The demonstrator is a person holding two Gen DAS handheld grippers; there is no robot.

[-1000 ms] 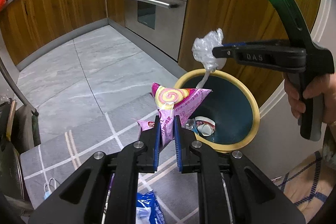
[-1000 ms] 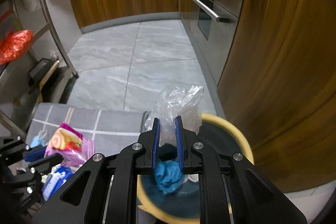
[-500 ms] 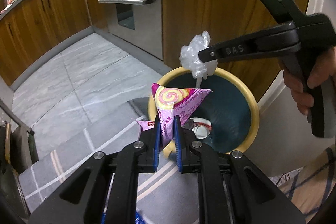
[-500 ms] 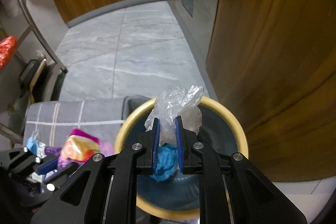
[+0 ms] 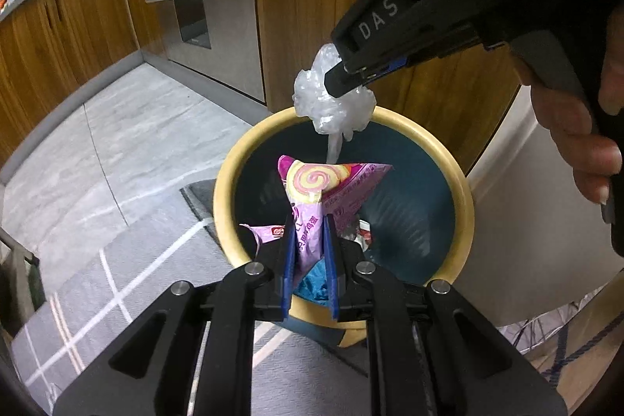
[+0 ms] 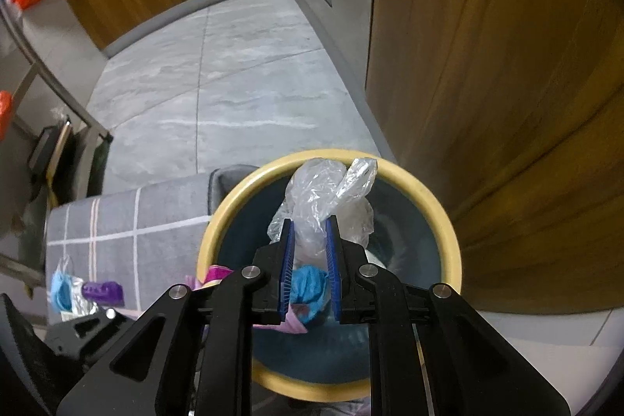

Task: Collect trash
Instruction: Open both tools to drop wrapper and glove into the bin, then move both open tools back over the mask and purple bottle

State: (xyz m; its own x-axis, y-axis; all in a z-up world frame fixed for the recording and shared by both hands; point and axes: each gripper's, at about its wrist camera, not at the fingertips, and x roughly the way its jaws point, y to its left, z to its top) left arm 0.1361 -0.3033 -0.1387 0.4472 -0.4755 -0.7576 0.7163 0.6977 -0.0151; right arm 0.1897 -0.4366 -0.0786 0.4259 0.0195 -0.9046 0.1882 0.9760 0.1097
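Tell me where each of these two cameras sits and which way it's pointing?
Left wrist view: sits on the left gripper, looking down along its jaws into the yellow-rimmed bin; the jaws pinch a pink candy wrapper, and the person's right hand shows with the right gripper.
Right wrist view: sits on the right gripper, looking down into the same bin; its jaws pinch a clear plastic bag.
Shared: bin, grey rug, wooden cabinets, oven, both pieces of trash.

A home kitchen: brown wooden cupboards (image 5: 58, 38), a shiny steel oven (image 5: 218, 26) with long handles, grey stone floor tiles (image 6: 234, 77).
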